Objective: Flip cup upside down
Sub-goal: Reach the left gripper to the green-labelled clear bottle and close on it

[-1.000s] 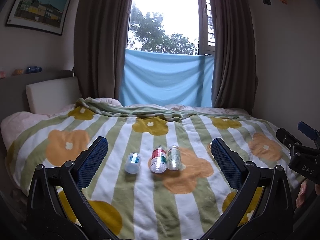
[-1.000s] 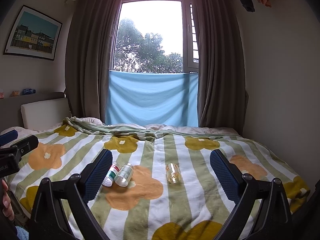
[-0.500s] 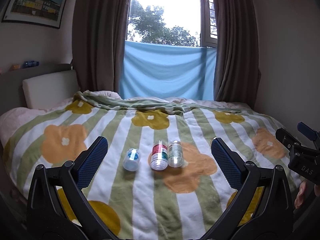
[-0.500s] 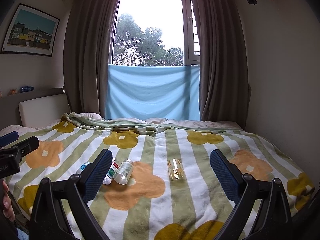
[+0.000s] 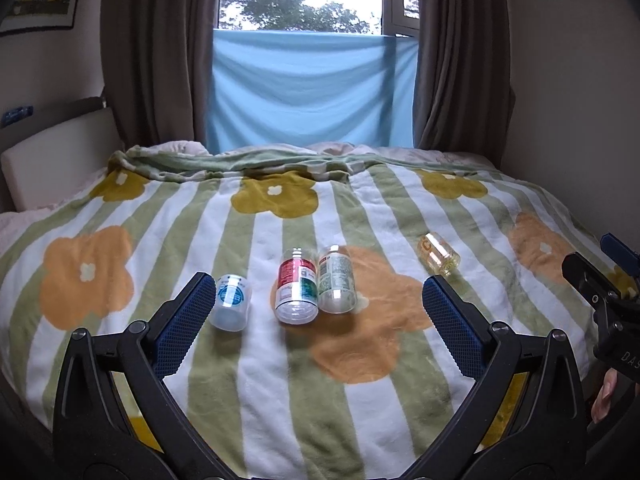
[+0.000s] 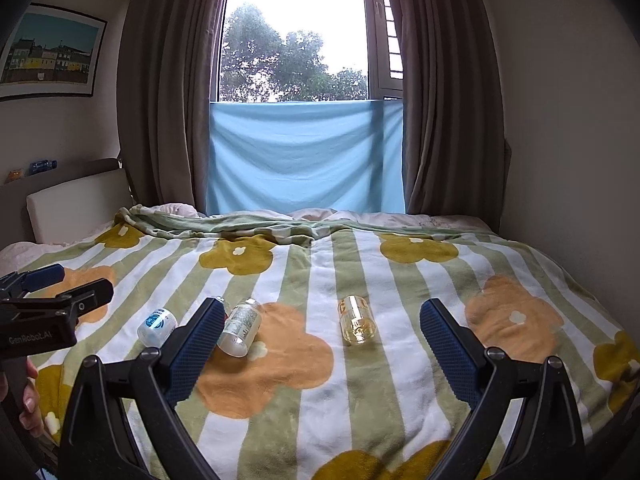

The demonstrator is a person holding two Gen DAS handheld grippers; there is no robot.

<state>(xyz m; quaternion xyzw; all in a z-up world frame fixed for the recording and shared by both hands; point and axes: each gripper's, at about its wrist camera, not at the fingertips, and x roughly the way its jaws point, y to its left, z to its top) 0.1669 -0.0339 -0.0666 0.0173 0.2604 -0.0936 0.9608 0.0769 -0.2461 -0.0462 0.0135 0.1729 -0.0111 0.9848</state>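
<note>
A clear yellowish cup (image 5: 438, 255) lies on its side on the flowered blanket (image 5: 360, 360), apart to the right; it also shows in the right wrist view (image 6: 356, 320). A white cup with a blue label (image 5: 231, 302) lies on its side at the left and shows in the right wrist view (image 6: 157, 326). A red-labelled bottle (image 5: 296, 286) and a clear bottle (image 5: 336, 279) lie side by side between them. My left gripper (image 5: 316, 312) is open and empty, above the blanket in front of the bottles. My right gripper (image 6: 320, 332) is open and empty in front of the yellowish cup.
The bed fills the room up to the curtained window (image 6: 304, 80) with a blue cloth (image 6: 304, 156). A headboard cushion (image 6: 76, 204) is at the left, a wall at the right. The folded blanket edge (image 5: 240, 162) lies at the far side.
Both grippers have moved forward and lower toward the bed. The bottles and cups look larger and nearer. Nothing on the blanket has moved.
</note>
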